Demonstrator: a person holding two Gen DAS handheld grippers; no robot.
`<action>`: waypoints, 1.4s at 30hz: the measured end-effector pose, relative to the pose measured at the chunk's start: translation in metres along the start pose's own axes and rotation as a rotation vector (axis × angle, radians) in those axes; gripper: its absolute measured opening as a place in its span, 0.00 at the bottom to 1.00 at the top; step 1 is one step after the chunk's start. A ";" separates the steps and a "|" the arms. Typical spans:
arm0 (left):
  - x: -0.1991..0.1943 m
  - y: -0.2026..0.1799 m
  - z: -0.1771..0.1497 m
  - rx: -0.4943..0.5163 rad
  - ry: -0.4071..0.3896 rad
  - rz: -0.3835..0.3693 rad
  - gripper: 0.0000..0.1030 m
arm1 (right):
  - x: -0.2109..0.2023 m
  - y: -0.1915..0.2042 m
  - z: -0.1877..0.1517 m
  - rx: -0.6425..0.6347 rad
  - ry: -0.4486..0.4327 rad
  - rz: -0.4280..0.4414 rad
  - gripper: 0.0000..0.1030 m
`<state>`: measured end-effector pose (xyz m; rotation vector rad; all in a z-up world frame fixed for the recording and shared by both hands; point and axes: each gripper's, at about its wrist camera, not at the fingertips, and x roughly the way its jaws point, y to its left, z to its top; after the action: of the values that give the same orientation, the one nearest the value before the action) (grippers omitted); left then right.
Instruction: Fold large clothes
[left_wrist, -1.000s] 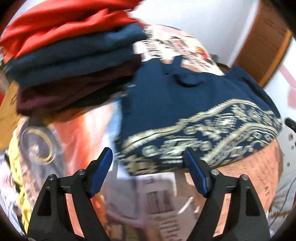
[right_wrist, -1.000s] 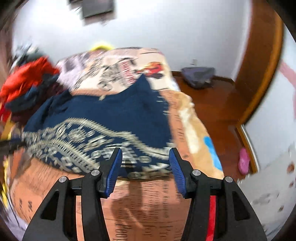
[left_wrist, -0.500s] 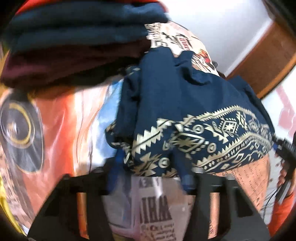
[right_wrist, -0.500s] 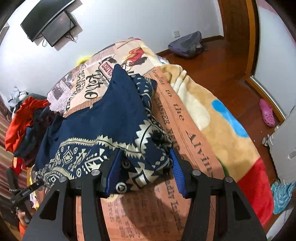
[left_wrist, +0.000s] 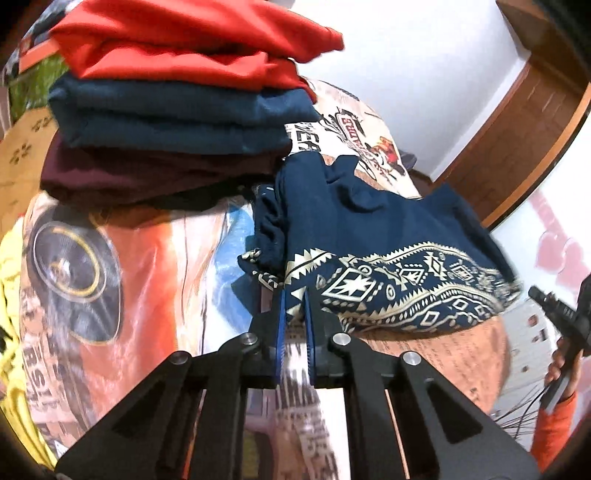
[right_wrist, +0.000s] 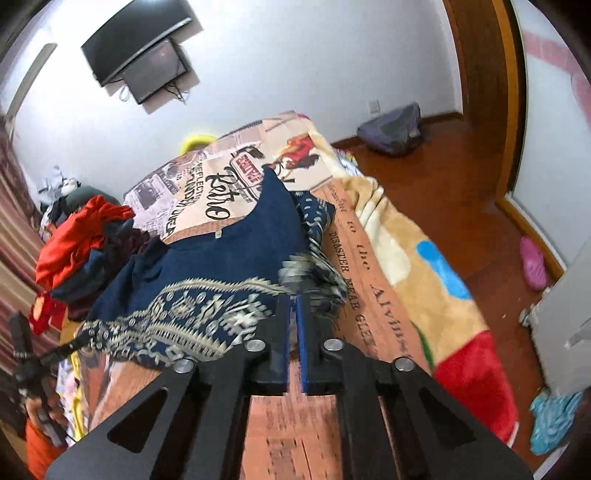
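Garment: a navy top (left_wrist: 369, 221) of soft knit, plain across the upper part, with a cream geometric band of diamonds, zigzags and dots along the hem; it lies bunched and creased on the bed, its hem edge toward both cameras.
Left tongs: the left tongs (left_wrist: 294, 295) are clamped on the hem corner of the top, the blue ribbed pads pressed close with a fold of patterned cloth between them.
Right tongs: the right tongs (right_wrist: 293, 299) are clamped on the other hem corner, pads nearly together, the cloth at their tips blurred.
Tong build: black angular plastic arms with round silver rivets.
Bed: the bed (right_wrist: 373, 236) carries a plush fleece blanket printed with newspaper lettering, a rooster and patches of tan, blue and red.
Stack: a pile (left_wrist: 177, 110) of folded clothes sits just beside the top in the left view, red on top, then thick teal, then maroon, with dark cloth at the bottom; edges are rounded and soft.
Yellow cloth: a rumpled yellow cloth (left_wrist: 11, 295) lies at the bed's left edge.
Hand: a hand (left_wrist: 561, 362) with an orange sleeve holds the far tongs at the right edge of the left view.
Floor: glossy reddish wood floor (right_wrist: 461, 192), with a grey bag (right_wrist: 391, 127) slumped at the wall and a pink clog (right_wrist: 533, 262) near the door frame.
Wall: a flat dark screen (right_wrist: 140, 55) is mounted on the white wall.
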<state>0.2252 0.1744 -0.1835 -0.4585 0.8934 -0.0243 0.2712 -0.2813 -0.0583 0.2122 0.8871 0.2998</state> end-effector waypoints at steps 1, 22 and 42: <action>0.002 0.001 -0.001 -0.008 0.003 -0.005 0.07 | -0.003 0.000 0.000 -0.004 -0.003 -0.007 0.02; 0.041 0.002 -0.017 -0.186 0.186 -0.173 0.75 | 0.073 0.000 -0.021 0.139 0.227 0.060 0.45; 0.098 -0.031 0.007 -0.168 0.164 -0.176 0.37 | 0.097 0.000 0.001 0.294 0.096 0.196 0.19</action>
<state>0.2976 0.1289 -0.2406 -0.6993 1.0180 -0.1505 0.3300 -0.2479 -0.1279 0.5633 1.0059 0.3635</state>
